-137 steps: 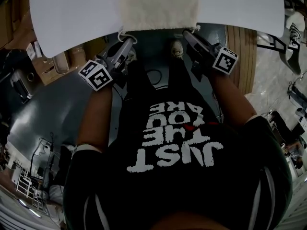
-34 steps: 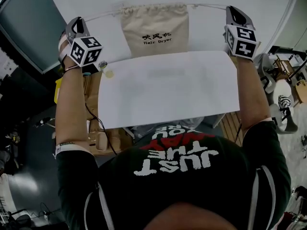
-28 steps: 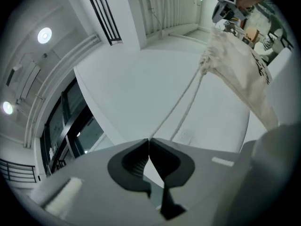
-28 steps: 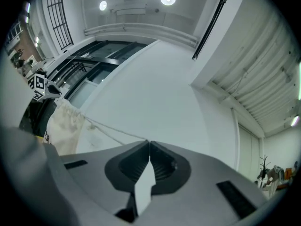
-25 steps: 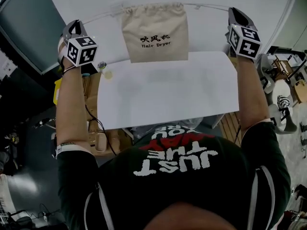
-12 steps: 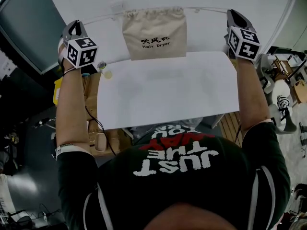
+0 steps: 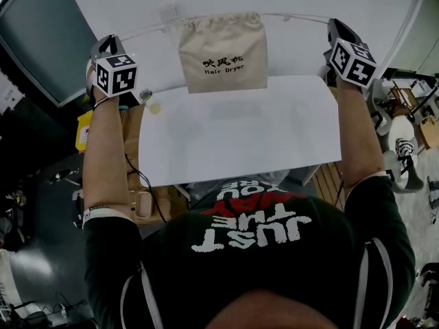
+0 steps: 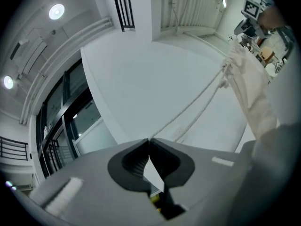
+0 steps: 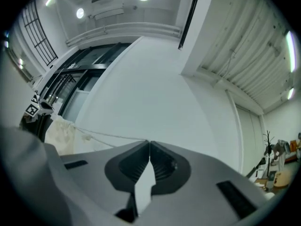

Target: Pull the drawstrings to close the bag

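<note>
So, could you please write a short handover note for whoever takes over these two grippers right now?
Left gripper: shut on the left white cord drawstring.
Right gripper: shut on the right drawstring.
Beige cloth drawstring bag: hangs between the grippers, strings stretched out to both sides.
Done: the mouth looks gathered.
Left: check that it is fully closed, then set the bag down.
</note>
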The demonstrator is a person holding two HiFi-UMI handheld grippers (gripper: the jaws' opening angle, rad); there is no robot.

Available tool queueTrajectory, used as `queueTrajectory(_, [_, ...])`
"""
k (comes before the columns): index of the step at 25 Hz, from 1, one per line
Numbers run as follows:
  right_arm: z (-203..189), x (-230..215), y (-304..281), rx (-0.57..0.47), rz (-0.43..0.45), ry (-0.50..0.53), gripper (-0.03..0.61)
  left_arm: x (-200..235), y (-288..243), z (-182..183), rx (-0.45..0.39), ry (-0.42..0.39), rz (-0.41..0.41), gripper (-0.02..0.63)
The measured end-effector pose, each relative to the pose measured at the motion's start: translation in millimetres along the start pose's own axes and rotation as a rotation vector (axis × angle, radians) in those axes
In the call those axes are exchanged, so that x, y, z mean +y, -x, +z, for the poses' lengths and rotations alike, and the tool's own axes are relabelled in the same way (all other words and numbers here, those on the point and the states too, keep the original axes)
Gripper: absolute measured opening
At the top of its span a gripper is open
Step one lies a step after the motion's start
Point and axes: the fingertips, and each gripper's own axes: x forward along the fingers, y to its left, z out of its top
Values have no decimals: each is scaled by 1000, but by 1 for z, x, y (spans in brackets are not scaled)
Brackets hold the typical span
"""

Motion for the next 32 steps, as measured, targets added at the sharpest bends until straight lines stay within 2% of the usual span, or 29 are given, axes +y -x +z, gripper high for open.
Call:
queueTrajectory(10, [-3,2,3,-8,5,7,11,-1,1,3,-21,-30,1,14])
queueTrajectory(16, [-6,-7,-3,11,-6,-12,11,-2,-8,-4,12,-54,11,14])
queueTrajectory(19, [-9,-12,-6,13,-5,-33,11,-4,-12,-10,29,-30,-5,14])
queueTrajectory(32, [-12,-11,-3,16,7,-25,11,-7,-9,-10,15,-58,-27,14])
